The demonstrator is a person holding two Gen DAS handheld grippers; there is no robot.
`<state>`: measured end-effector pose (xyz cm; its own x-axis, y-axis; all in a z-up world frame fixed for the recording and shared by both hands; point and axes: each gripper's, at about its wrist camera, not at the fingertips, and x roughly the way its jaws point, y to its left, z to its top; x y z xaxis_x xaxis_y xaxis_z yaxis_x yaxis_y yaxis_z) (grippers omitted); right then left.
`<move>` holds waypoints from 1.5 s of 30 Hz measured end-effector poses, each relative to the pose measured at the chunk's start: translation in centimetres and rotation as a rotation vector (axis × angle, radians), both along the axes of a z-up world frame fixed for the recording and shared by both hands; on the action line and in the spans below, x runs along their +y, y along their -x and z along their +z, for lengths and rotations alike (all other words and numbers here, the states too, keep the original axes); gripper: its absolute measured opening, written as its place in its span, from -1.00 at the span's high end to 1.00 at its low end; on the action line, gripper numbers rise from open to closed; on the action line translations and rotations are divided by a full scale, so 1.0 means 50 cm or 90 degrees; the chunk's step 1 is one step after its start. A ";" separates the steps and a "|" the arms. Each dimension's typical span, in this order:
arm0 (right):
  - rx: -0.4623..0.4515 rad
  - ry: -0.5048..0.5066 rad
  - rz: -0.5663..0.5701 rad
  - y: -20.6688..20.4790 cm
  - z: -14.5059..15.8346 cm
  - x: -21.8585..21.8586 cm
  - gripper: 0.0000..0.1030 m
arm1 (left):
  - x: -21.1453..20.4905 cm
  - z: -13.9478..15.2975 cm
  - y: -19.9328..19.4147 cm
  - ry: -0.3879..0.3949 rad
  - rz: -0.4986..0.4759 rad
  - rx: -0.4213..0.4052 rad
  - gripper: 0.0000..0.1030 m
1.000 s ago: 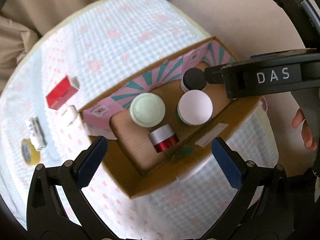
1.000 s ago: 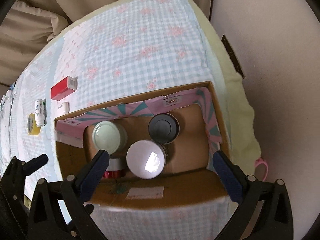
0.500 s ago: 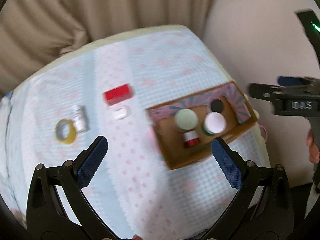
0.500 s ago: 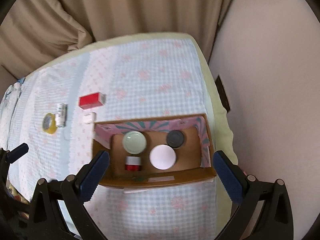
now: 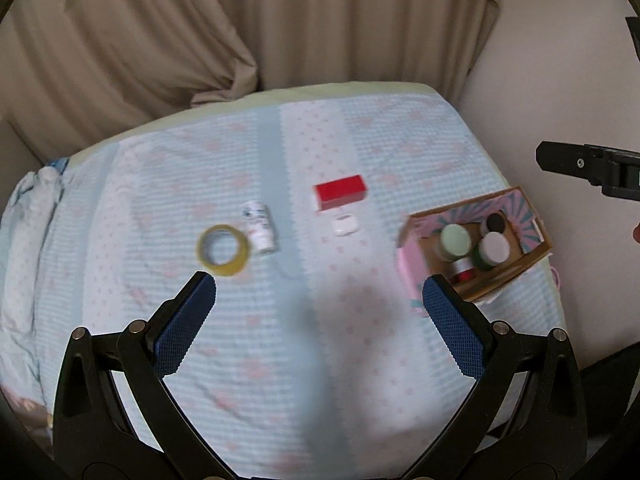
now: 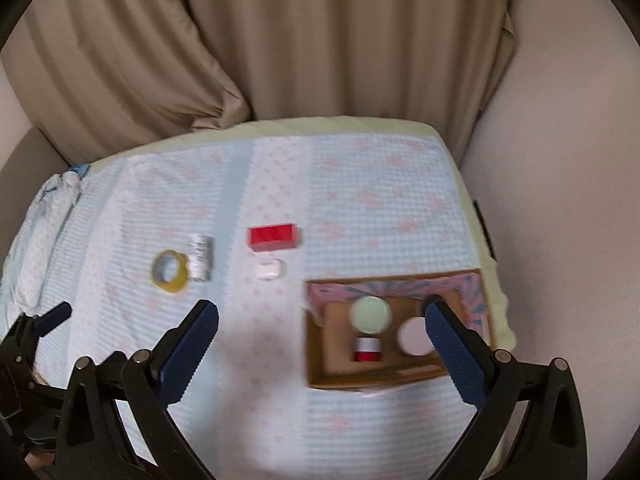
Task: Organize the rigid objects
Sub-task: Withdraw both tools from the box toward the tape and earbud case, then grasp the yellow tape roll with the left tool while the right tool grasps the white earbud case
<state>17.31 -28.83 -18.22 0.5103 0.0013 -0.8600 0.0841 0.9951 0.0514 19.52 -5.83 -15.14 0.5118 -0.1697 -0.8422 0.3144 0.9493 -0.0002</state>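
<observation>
Red rectangular carton (image 5: 340,192), well ahead of the wide-open, empty left gripper (image 5: 319,300) and right gripper (image 6: 322,332), looks light and stiff, best pinched across its long flat sides.

We see a beige curtain (image 6: 320,48) hanging in folds behind the bed. A pale blue checked bedspread (image 6: 380,200) with pink motifs covers it, and a plain wall (image 6: 560,200) stands alongside.
</observation>
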 end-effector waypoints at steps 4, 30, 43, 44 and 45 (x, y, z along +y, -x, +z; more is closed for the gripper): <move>-0.008 0.004 0.002 -0.024 0.006 0.093 -1.00 | 0.099 0.006 -0.026 0.010 0.007 -0.004 -0.99; 0.004 0.051 0.009 -0.229 -0.417 0.273 -1.00 | 0.304 -0.505 -0.287 -0.036 -0.060 0.011 -0.99; 0.010 0.084 -0.009 -0.310 -0.663 0.250 -0.99 | 0.253 -0.676 -0.359 -0.028 -0.065 -0.025 -0.99; 0.008 0.086 -0.014 -0.314 -0.673 0.243 -0.92 | 0.247 -0.679 -0.362 -0.026 -0.070 -0.032 -0.99; 0.008 0.086 -0.019 -0.319 -0.681 0.237 -0.89 | 0.240 -0.679 -0.362 -0.029 -0.073 -0.038 -0.99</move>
<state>33.24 -16.99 -52.30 0.4976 -0.1303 -0.8576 0.1131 0.9900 -0.0848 37.63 6.16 -49.08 0.5413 -0.1917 -0.8187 0.4185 0.9059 0.0647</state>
